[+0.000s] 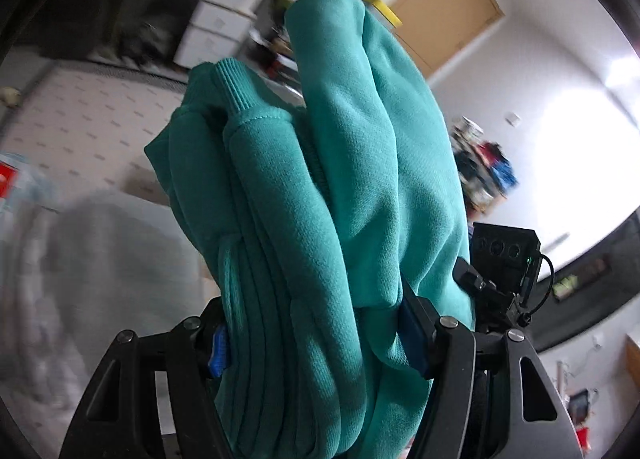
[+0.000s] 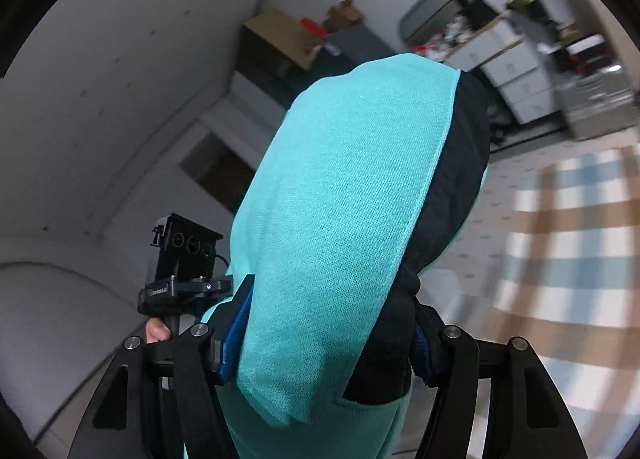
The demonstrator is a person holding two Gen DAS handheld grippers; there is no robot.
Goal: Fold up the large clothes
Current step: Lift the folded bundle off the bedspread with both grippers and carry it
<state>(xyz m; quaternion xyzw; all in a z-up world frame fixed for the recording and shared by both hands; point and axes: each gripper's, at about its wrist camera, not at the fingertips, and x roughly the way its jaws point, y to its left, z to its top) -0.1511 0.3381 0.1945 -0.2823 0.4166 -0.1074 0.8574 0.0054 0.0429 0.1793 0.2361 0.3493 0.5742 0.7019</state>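
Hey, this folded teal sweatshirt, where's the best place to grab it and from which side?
Grip the teal sweatshirt across its stacked layers, from the open edges, jaws straddling the whole thickness. That is probably best: the left gripper and right gripper each clamp the full bundle this way, so no layer hangs loose, and the ribbed cuff stays tucked in the stack.

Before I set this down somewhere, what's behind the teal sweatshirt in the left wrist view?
Past the teal sweatshirt: white drawer units, a wooden door and cluttered shelves. The bundle, clamped in the left gripper, hides everything straight ahead.
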